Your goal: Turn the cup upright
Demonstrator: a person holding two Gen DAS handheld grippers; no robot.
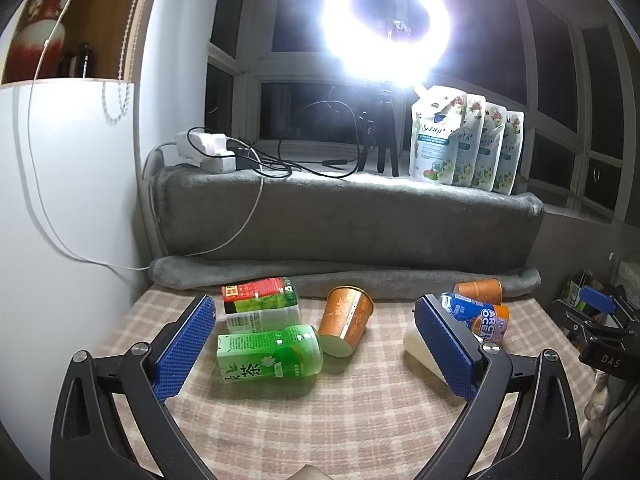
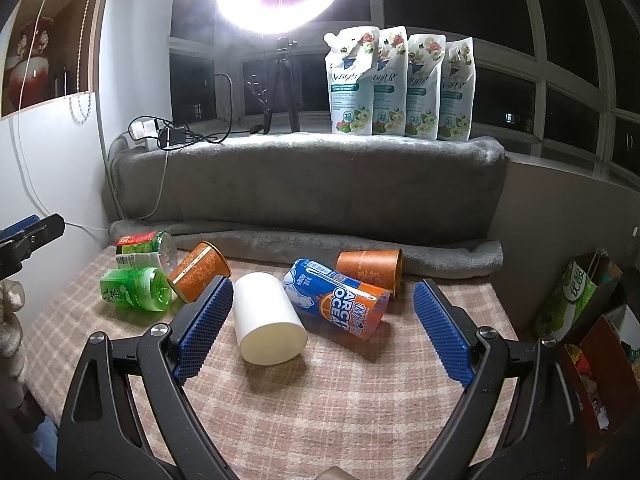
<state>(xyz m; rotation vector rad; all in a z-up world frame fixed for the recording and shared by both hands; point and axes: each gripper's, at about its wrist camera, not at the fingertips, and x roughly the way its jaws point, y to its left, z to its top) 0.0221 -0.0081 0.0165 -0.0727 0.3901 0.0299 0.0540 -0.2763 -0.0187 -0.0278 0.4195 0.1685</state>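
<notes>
Tongs left (image 1: 316,332), right (image 2: 324,320): wide apart, gripping nothing.

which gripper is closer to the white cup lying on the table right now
Right. The white cup lies on its side just ahead of the open right gripper, beside its left finger. The open left gripper faces the green bottle; the cup sits behind its right finger.

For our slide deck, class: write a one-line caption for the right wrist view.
Open right gripper hovers over the checked tablecloth, facing a white cup lying on its side among other toppled cups.
</notes>
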